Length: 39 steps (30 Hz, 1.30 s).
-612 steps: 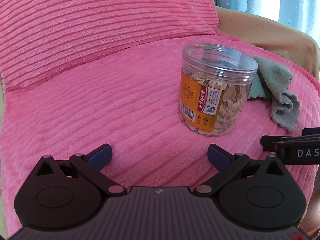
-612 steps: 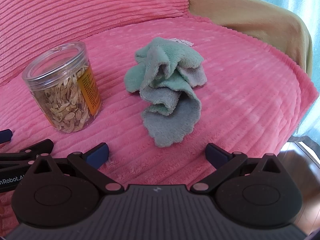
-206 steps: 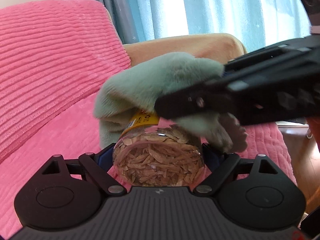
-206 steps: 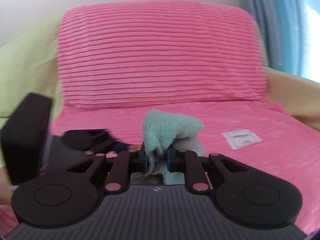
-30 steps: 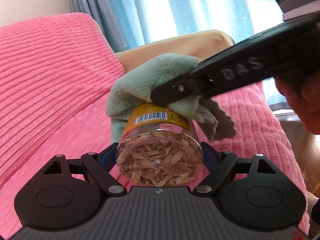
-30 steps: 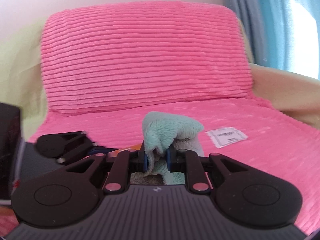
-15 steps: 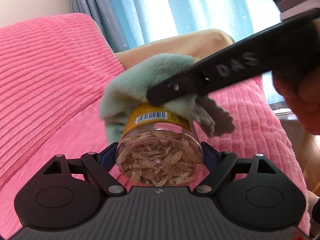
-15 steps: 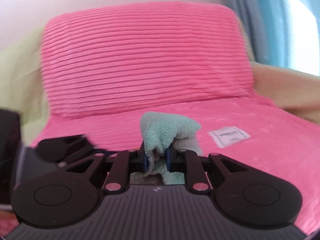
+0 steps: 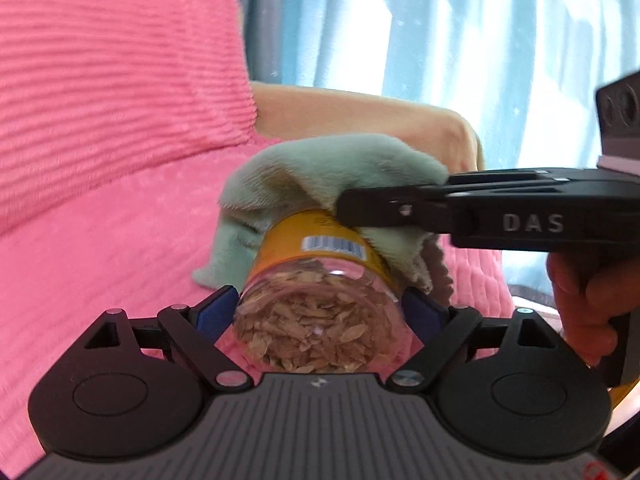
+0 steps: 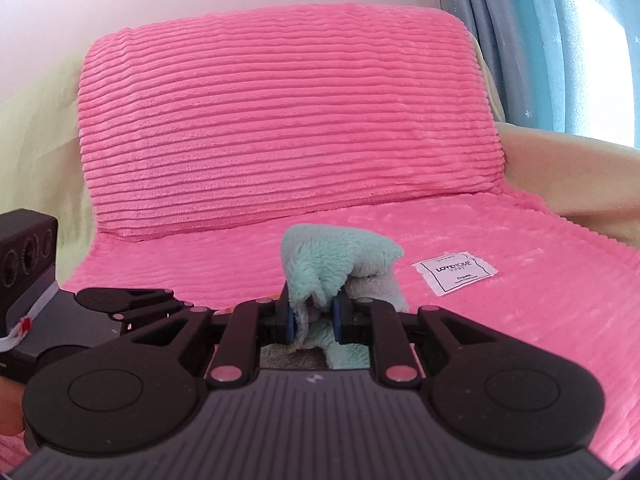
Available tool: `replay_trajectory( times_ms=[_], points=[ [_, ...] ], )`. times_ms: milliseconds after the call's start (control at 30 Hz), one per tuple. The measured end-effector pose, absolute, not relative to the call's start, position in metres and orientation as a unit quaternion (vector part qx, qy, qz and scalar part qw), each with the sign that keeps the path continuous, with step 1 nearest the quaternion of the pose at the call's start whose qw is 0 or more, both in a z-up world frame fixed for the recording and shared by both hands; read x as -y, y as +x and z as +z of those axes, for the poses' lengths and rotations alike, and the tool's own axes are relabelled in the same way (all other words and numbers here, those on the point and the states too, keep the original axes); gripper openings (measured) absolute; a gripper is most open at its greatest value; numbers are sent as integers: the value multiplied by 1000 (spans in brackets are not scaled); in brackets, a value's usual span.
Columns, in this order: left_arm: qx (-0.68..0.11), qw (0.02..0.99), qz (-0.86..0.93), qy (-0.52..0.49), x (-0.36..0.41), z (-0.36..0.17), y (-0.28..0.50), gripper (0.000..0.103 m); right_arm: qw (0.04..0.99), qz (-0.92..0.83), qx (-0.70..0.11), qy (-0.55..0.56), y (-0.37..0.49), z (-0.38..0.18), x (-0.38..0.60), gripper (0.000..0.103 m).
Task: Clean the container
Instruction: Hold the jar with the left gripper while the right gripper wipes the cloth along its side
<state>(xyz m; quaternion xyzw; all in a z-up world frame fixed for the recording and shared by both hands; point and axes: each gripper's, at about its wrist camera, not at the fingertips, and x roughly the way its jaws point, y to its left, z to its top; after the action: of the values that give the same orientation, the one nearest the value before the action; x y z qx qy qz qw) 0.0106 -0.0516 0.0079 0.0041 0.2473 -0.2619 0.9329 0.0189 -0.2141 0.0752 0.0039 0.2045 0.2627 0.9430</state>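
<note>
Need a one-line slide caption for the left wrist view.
Left gripper holds the jar sideways while the right gripper wipes it with a cloth.

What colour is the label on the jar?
Orange-yellow, with a white barcode patch, on the jar; seen best in the left wrist view.

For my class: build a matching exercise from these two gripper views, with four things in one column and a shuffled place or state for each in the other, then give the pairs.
Things:
1. jar
2. cloth
3. white label
4. curtain

Places or states:
A. lying on the pink seat
B. hanging behind the sofa
C. clamped in the left gripper
D. pinched in the right gripper

Pairs: 1-C, 2-D, 3-A, 4-B
</note>
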Motion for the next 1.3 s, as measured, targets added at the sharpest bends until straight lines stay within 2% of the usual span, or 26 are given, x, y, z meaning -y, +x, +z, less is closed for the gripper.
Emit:
replay_trajectory(
  times_ms=[167,667,800,967,1300],
  points=[
    [-271,925,-265,-6,51,2,17,89,943,262,-205,3,18,75,214,14],
    [-264,930,-255,-27,53,1,18,86,942,265,-205,0,24,76,220,15],
    [-248,937,-244,24,64,3,12,85,940,273,-205,-2,21,76,219,15],
    [-203,934,-202,212,98,-2,-7,85,937,283,-205,-5,18,76,218,15],
    [-204,936,-206,200,94,-1,-1,85,928,310,-205,-11,10,77,215,15]
  ],
)
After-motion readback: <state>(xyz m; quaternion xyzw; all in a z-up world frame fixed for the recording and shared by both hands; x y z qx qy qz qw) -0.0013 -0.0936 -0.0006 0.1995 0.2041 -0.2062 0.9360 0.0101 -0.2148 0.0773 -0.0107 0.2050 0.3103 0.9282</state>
